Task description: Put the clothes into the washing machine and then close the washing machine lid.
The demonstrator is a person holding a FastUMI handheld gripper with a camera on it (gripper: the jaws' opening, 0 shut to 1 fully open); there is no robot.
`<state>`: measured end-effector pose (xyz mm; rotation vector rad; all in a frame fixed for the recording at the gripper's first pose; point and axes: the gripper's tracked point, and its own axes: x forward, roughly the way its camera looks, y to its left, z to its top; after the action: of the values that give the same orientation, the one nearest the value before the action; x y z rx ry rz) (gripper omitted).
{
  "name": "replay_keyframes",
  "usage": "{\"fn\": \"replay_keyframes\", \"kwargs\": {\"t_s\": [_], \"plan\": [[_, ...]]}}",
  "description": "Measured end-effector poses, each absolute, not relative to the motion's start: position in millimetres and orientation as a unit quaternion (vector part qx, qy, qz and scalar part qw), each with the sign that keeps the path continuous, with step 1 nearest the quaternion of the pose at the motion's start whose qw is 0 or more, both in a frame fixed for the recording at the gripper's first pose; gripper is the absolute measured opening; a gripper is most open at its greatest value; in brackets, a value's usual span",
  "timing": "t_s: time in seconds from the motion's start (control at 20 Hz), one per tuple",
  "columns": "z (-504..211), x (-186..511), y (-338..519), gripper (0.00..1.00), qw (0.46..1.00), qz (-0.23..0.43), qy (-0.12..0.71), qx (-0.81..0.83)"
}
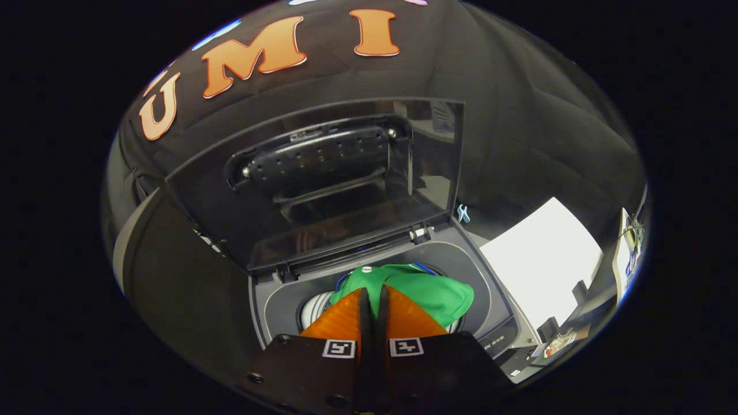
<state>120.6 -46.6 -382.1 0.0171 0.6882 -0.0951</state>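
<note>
The gripper [372,291] is being seen as two wedge-shaped fingers [340,320] tapering forward to narrow tips, with ribbed faces and a thin dark slit left between them (they are lying close together). A square black-and-white marker [338,348] is being carried at the base of each finger. A flat dark mounting plate [305,372] is being shown beneath, fastened with round screws [254,377].

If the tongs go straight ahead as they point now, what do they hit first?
Likely the green garment bunched at the washer's drum opening, just past the near-closed tongs; they may already pinch it. The open lid stands beyond.
</note>
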Motion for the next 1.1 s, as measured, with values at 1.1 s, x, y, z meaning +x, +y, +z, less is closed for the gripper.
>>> {"fn": "replay_keyframes", "kwargs": {"t_s": [1.1], "plan": [[-480.2,131.8,-63.4,0.38,0.917,-0.067,0.392,-0.013]]}}
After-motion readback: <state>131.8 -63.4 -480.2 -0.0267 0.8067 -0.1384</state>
